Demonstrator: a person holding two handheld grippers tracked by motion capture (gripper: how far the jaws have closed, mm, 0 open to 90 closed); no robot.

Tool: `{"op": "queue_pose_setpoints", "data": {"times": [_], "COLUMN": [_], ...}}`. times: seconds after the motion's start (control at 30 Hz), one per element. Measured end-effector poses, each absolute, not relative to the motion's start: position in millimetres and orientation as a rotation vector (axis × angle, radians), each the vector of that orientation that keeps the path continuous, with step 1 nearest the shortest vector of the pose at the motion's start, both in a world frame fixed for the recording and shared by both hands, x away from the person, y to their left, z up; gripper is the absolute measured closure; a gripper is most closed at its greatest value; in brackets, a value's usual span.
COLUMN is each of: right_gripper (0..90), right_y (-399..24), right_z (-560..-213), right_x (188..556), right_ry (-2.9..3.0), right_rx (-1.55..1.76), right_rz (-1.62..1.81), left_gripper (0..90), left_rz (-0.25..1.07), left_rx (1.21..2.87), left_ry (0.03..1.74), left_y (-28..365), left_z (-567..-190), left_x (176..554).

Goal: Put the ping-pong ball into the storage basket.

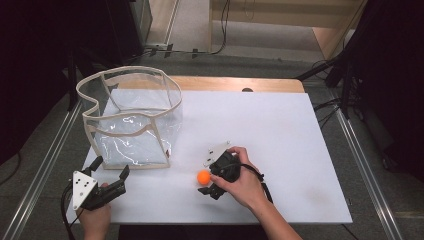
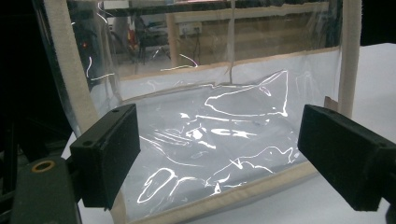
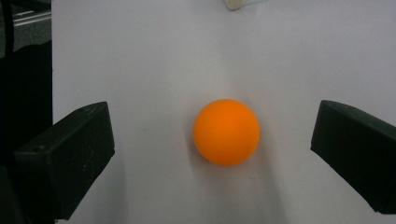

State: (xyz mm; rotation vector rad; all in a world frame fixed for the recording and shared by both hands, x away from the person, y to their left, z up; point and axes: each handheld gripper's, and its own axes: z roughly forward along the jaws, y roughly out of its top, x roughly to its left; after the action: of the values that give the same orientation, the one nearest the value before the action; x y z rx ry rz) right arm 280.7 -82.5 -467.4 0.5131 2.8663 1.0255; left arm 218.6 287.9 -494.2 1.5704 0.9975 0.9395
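A white board (image 1: 280, 130) covers most of a wooden table (image 1: 240, 83); a clear plastic bag (image 1: 132, 117) with beige trim stands open at the board's far left part; an orange ball (image 1: 203, 177) lies on the board near its front edge; the right gripper (image 1: 212, 184), held in a hand (image 1: 245, 181), sits just beside the ball on its right; the left gripper (image 1: 111, 167) rests at the front left corner, jaws spread, pointing toward the bag.
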Motion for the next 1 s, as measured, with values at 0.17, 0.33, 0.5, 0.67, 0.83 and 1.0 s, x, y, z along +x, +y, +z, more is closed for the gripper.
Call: {"op": "queue_pose_setpoints", "data": {"times": [0.17,0.33,0.5,0.67,0.83,1.0], "right_gripper": [0.0,0.0,0.0,0.0,0.0,0.0], "right_y": [-79.4,-75.7,-71.8,-69.7,-68.5,-67.3], "right_z": [-471.6,-475.3,-478.2,-480.0,-480.3,-481.2], "right_x": [283.7,286.6,288.0,288.8,288.5,288.5], "right_ry": [2.885,2.905,2.922,2.936,2.944,2.95], "right_rx": [0.521,0.549,0.559,0.554,0.565,0.558], "right_rz": [1.0,0.973,0.955,0.948,0.928,0.932], "left_gripper": [13.5,13.5,13.5,13.5,13.5,13.0], "left_rz": [0.94,0.939,0.927,0.919,0.888,0.9], "left_rx": [1.57,1.57,1.56,1.529,1.517,1.534], "left_ry": [0.997,0.997,1.003,0.984,0.993,0.965], "left_y": [288.1,288.0,289.3,292.1,294.4,292.0], "left_z": [-494.2,-494.2,-493.9,-492.8,-492.1,-492.2], "left_x": [218.6,218.6,219.4,217.3,218.2,216.9]}}
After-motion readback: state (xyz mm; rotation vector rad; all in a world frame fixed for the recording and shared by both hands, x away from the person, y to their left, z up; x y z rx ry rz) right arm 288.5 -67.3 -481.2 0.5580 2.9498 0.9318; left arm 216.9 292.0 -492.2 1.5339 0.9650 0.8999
